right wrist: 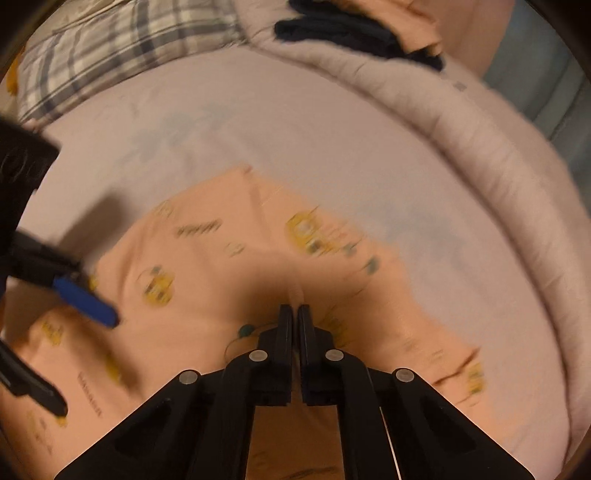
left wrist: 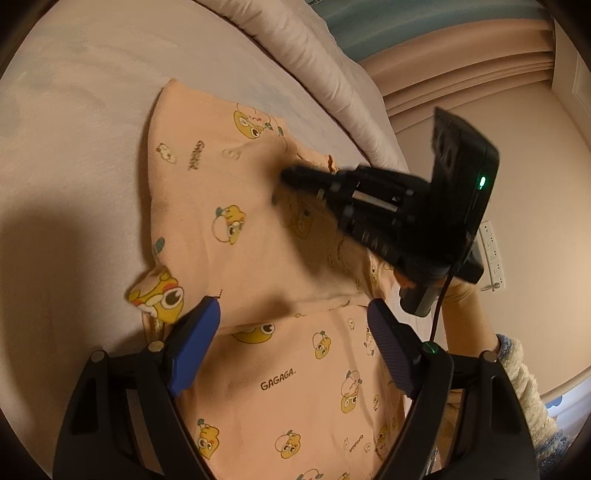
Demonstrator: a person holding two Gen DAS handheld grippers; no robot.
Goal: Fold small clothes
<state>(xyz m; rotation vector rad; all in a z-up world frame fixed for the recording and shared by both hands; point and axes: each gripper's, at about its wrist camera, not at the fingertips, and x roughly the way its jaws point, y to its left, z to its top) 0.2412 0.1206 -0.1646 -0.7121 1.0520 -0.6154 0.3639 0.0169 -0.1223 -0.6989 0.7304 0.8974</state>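
Note:
A small peach garment (left wrist: 229,206) with yellow cartoon prints lies partly folded on a pale pink bed sheet (left wrist: 74,110). My left gripper (left wrist: 295,325) is open, its blue-padded fingers (left wrist: 195,343) spread just above the garment's lower fold. My right gripper (left wrist: 291,177) reaches in from the right, shut on the cloth near the garment's middle. In the blurred right wrist view the right gripper (right wrist: 294,314) has its jaws closed on a raised pinch of the garment (right wrist: 221,295), and the left gripper's blue finger (right wrist: 86,301) shows at the left.
A rolled pale duvet (left wrist: 325,70) borders the sheet on the far side. A plaid cloth (right wrist: 110,48) and a stack of dark and peach clothes (right wrist: 362,29) lie beyond the duvet. A wall socket strip (left wrist: 493,254) is at the right.

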